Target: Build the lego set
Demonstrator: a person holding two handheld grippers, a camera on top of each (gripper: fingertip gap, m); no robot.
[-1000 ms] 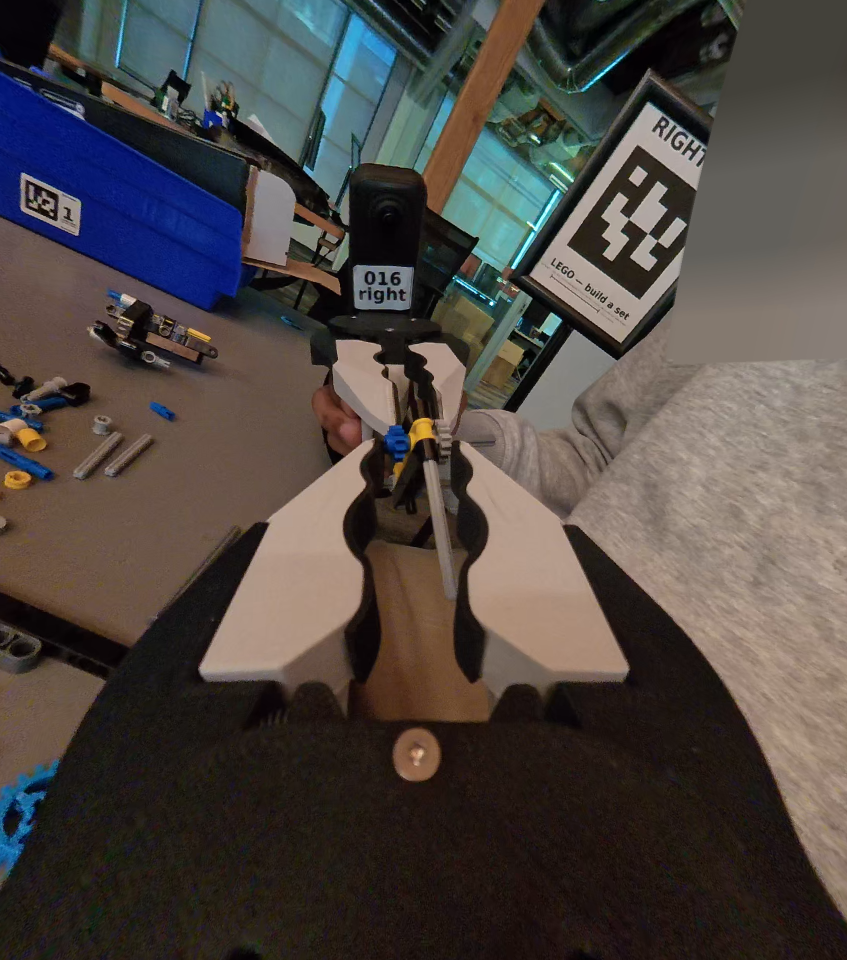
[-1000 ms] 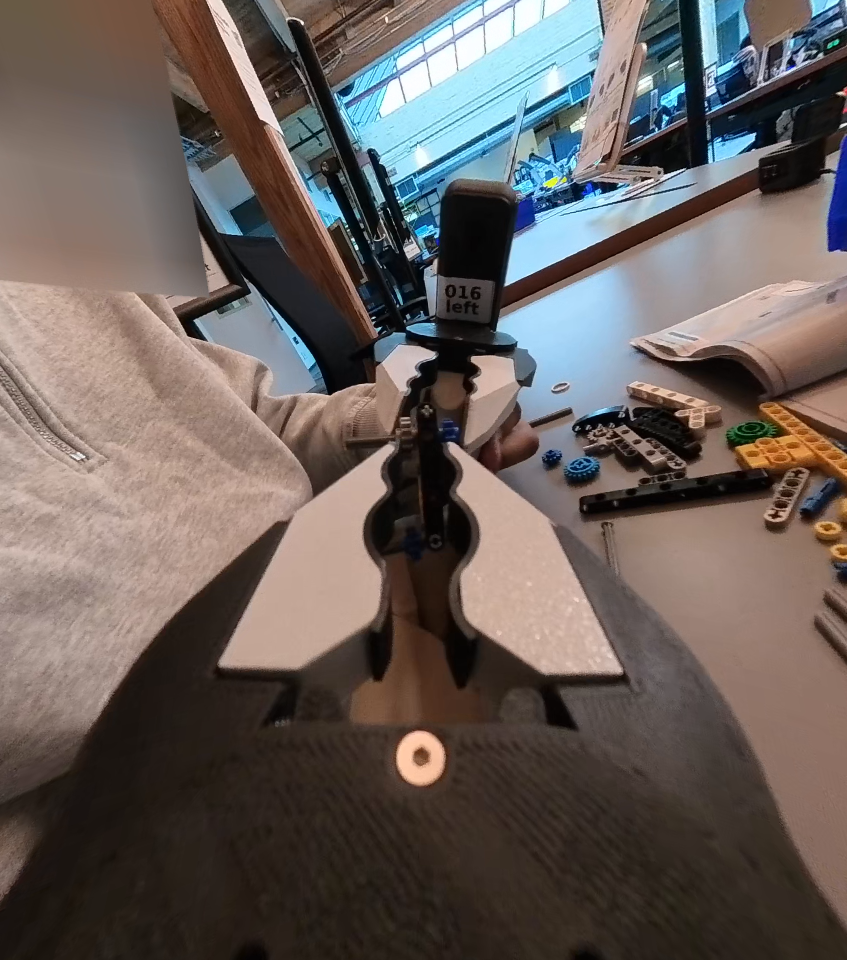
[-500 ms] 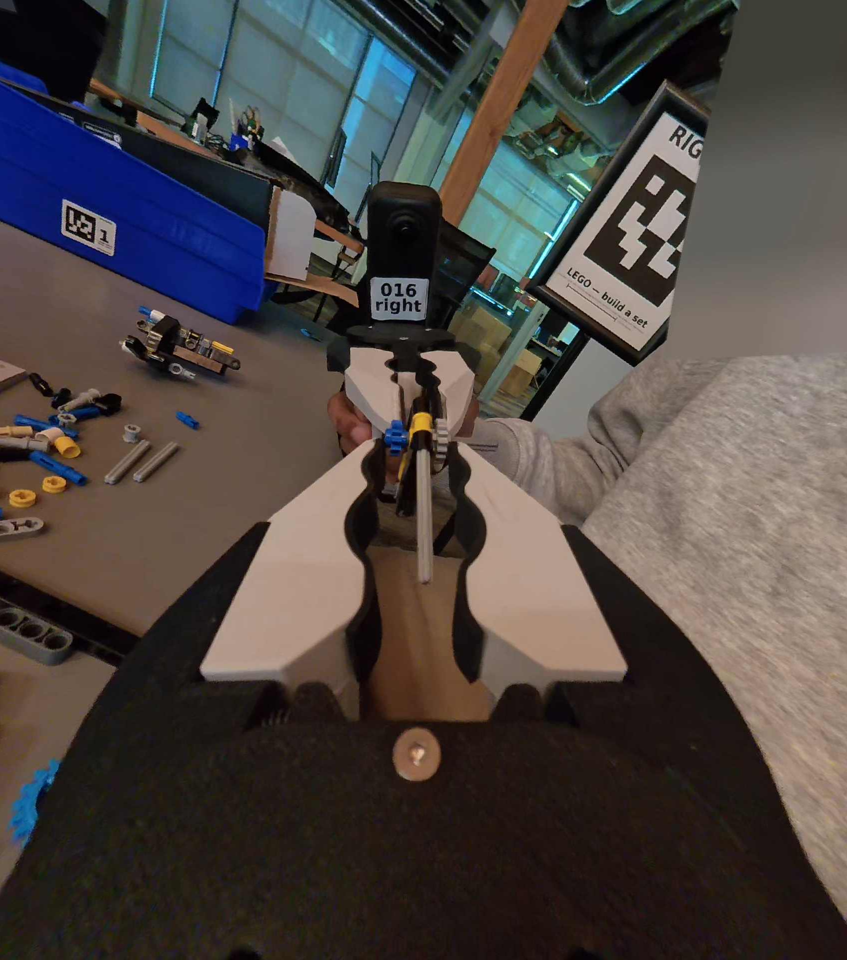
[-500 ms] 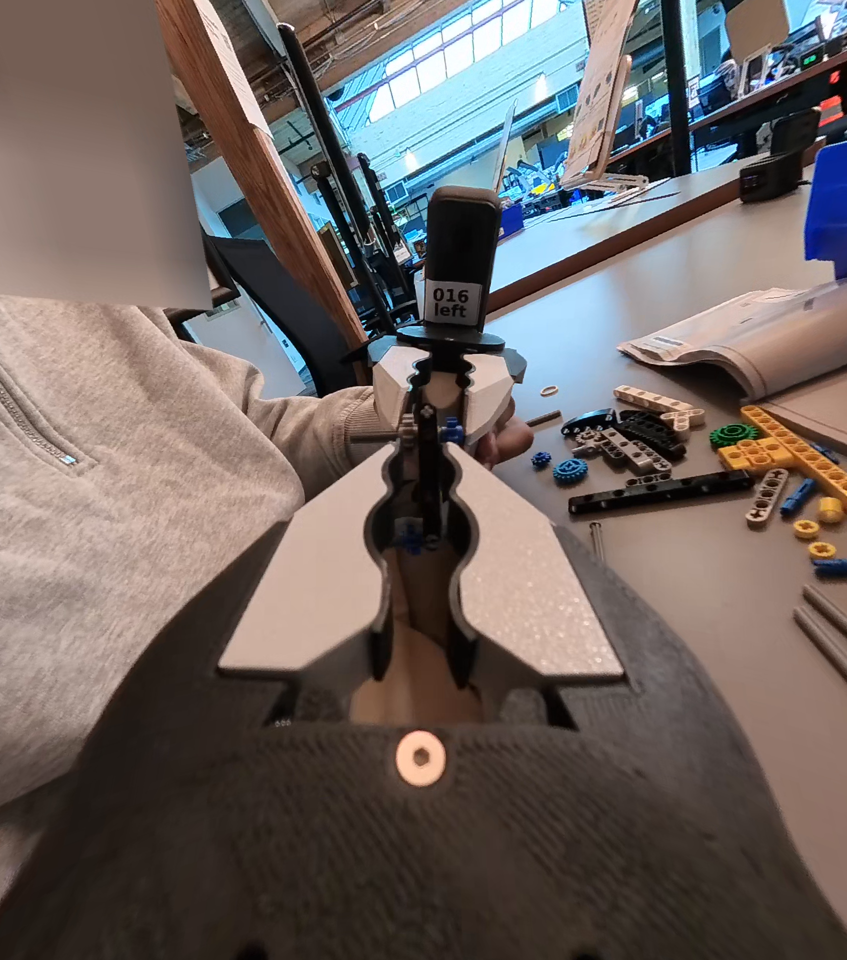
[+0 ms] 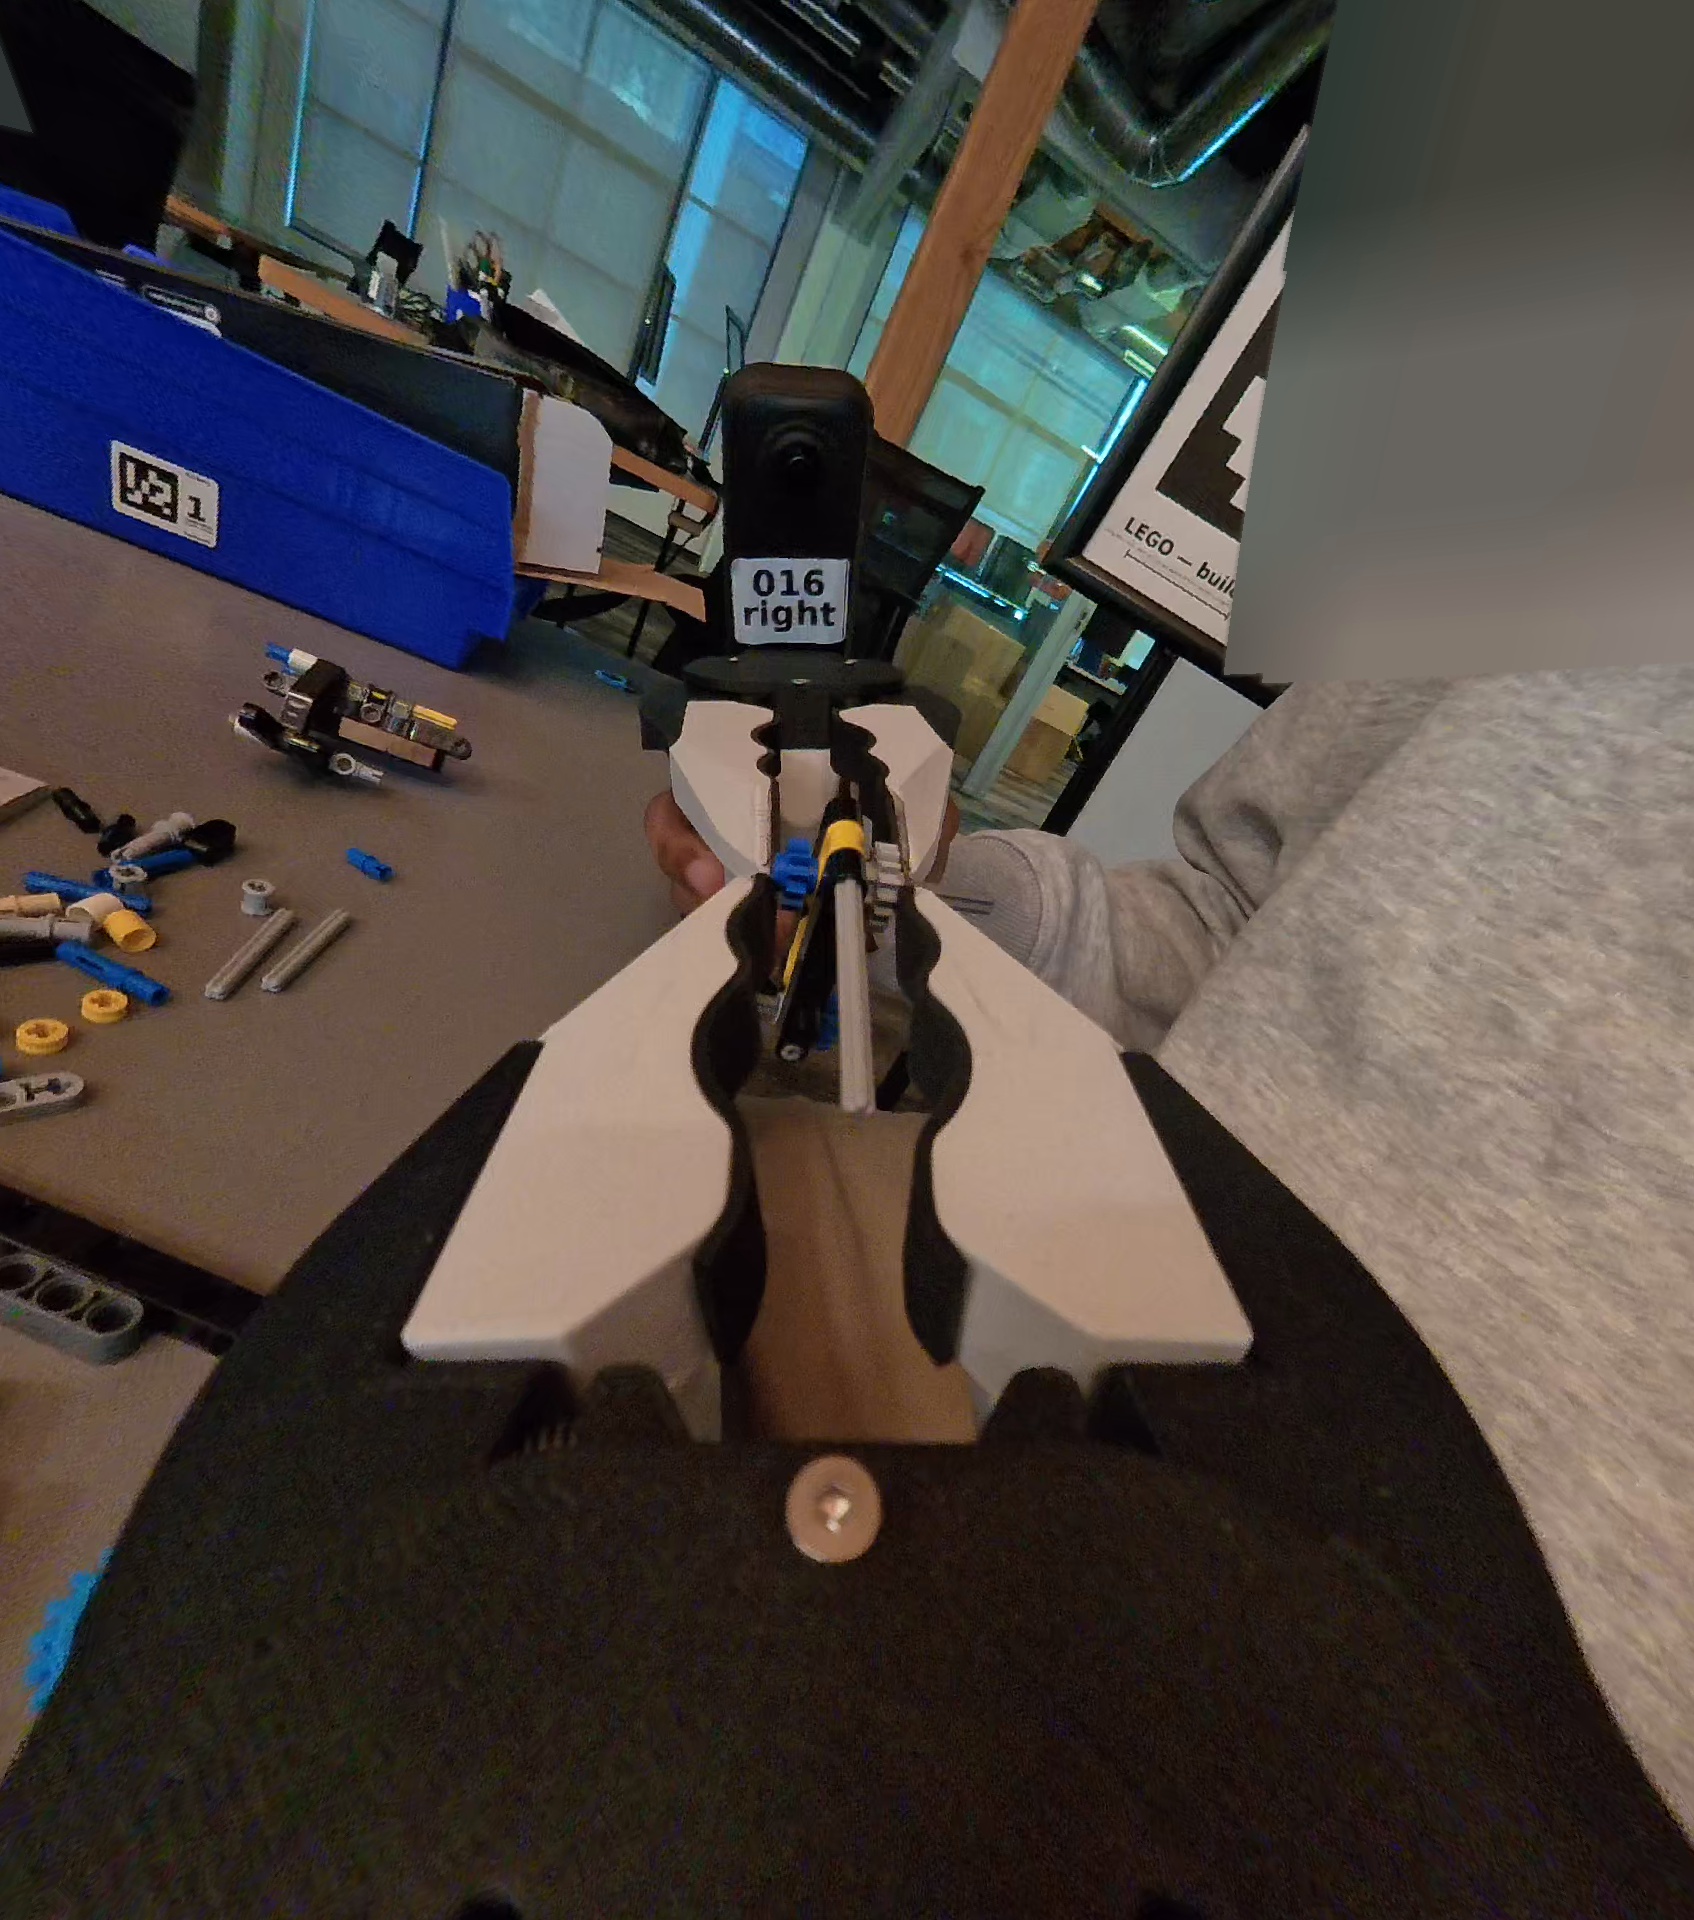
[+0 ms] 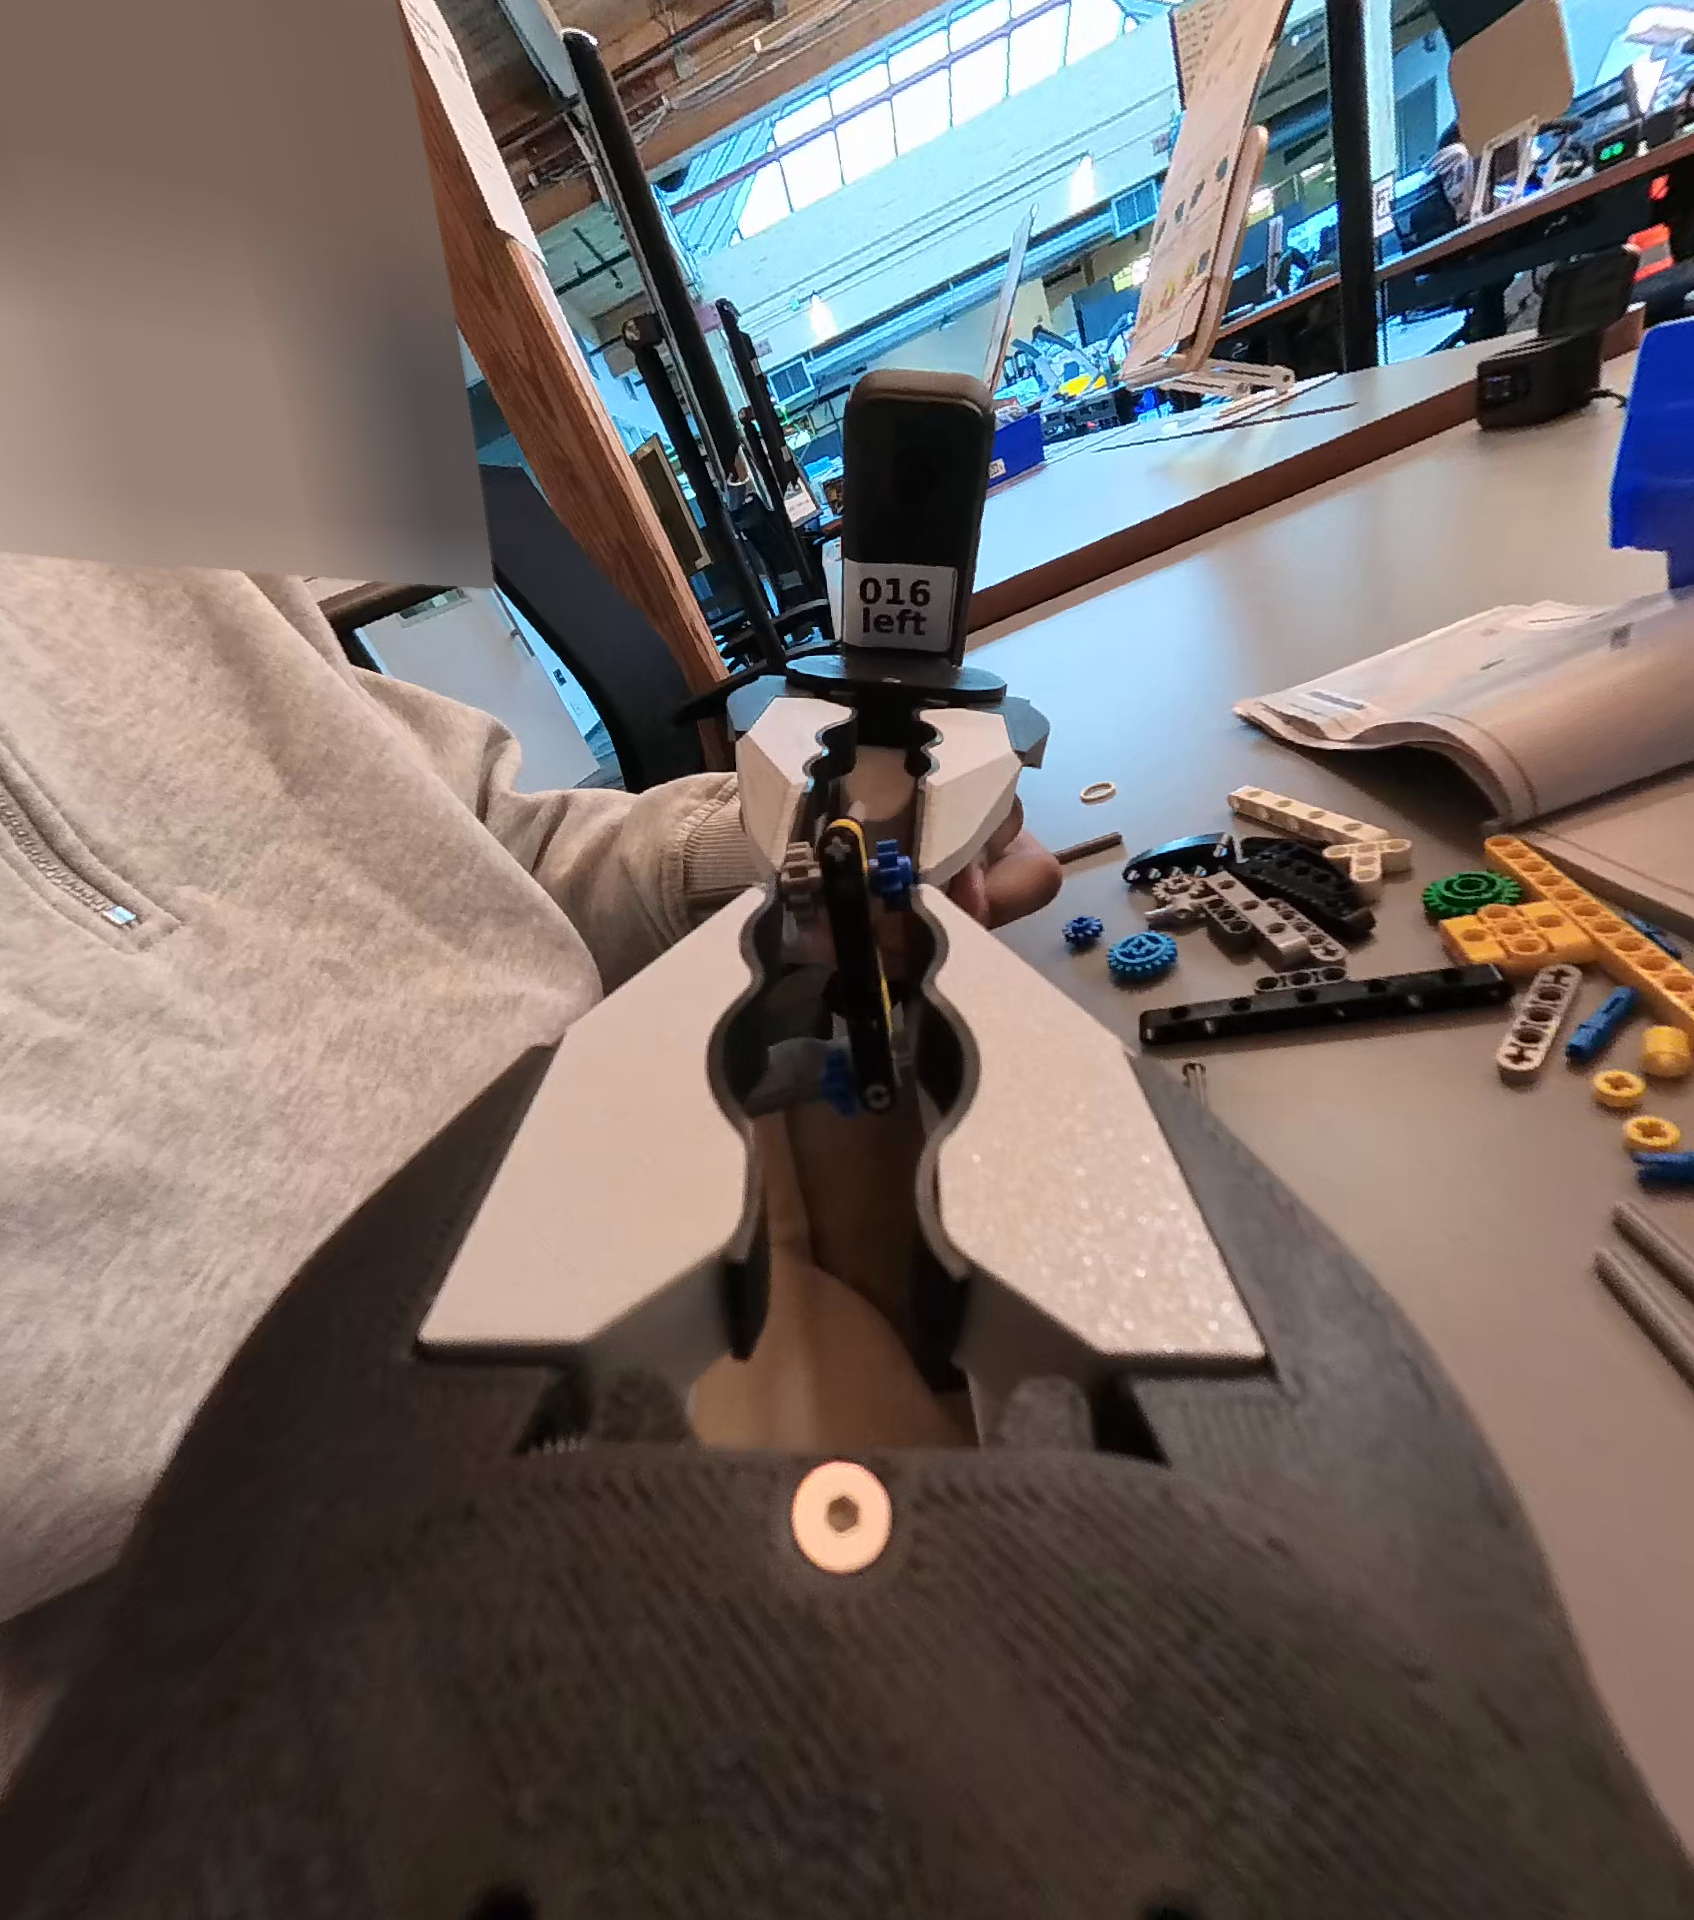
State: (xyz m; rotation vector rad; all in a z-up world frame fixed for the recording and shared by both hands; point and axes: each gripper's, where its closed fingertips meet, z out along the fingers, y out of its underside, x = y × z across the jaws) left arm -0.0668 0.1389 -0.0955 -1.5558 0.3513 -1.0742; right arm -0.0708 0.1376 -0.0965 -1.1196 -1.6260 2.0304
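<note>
- The left gripper (image 5: 827, 904) and the right gripper (image 6: 838, 904) meet tip to tip in the air above the near edge of the grey desk (image 5: 469, 935), in front of a person in a grey sweatshirt (image 5: 1445, 987).
- Between the two pairs of fingers sits a small lego assembly (image 5: 827, 935): a black beam with a yellow edge, a blue gear on one side, a pale grey gear on the other.
- In the left wrist view a light grey axle (image 5: 853, 1008) runs from the assembly back between the left fingers (image 5: 614, 1143), which are clenched on the piece at their tips.
- In the right wrist view the black beam (image 6: 858, 966) lies lengthwise in the gap of the right fingers (image 6: 1051, 1164), clamped at the tips.
- Loose parts lie on the desk: two grey axles (image 5: 277, 951), yellow bushes, blue pins, and a part-built black sub-assembly (image 5: 349, 717) farther back.
- A blue bin (image 5: 199, 468) stands behind them.
</note>
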